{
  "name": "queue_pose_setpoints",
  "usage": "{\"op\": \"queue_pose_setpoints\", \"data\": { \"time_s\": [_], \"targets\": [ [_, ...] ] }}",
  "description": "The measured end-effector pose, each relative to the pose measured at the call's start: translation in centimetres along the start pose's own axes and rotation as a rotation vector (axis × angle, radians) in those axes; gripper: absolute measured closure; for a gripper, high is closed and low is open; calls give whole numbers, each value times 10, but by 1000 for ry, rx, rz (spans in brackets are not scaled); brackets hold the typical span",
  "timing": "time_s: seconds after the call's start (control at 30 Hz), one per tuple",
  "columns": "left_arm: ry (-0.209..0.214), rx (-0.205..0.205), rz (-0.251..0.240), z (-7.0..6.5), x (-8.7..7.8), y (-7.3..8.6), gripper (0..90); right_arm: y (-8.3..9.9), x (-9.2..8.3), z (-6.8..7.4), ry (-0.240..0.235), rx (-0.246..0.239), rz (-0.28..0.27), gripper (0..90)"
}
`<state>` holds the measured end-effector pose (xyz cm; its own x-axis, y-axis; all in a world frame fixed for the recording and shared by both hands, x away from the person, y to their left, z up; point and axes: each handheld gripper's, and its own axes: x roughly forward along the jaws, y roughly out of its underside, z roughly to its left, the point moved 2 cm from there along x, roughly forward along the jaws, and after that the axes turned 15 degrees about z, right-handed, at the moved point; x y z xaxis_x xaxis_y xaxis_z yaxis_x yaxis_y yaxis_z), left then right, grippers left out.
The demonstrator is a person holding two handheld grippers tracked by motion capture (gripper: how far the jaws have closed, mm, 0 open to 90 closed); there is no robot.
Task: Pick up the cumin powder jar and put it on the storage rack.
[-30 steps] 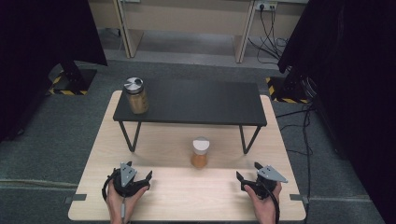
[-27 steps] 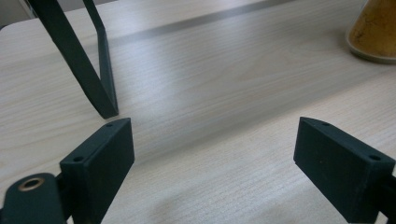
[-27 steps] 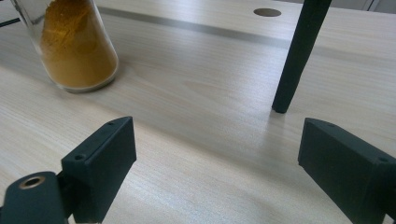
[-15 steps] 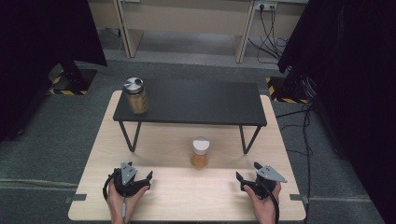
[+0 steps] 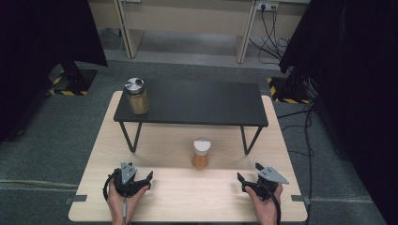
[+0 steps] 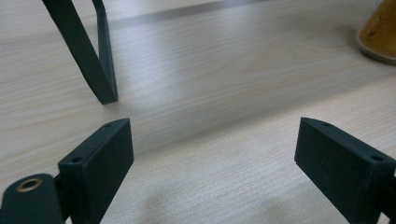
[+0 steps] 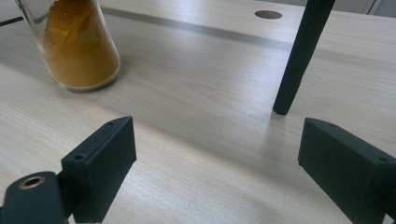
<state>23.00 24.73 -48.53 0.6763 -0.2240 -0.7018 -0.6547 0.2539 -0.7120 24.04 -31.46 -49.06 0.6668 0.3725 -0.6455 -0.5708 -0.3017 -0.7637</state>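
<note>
A small jar of orange-brown powder with a white lid (image 5: 202,153) stands on the wooden table (image 5: 155,145), in front of a low black shelf (image 5: 197,103). A larger jar with a silver lid (image 5: 136,96) stands on the shelf's left end. My left gripper (image 5: 133,176) rests near the table's front left, open, with nothing between its jaws (image 6: 212,158); the small jar's base (image 6: 380,32) lies off to its right. My right gripper (image 5: 248,172) rests at the front right, also open and empty (image 7: 215,158), with the small jar (image 7: 77,42) ahead on its left.
The shelf stands on thin black legs (image 6: 88,51) (image 7: 299,56), with room under it. The table has a round hole (image 7: 268,14) behind the shelf leg. Grey carpet surrounds the table, with cables (image 5: 305,122) on the floor to the right.
</note>
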Motion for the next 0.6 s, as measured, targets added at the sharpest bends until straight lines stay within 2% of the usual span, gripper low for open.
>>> {"op": "queue_pose_setpoints", "data": {
  "time_s": [0.3,0.6],
  "targets": [
    [1,2,-7,0,0,1,109,0,0,-1,-5,5,2,115],
    [9,-18,-15,2,-1,3,107,0,0,-1,-3,2,1,115]
  ]
}}
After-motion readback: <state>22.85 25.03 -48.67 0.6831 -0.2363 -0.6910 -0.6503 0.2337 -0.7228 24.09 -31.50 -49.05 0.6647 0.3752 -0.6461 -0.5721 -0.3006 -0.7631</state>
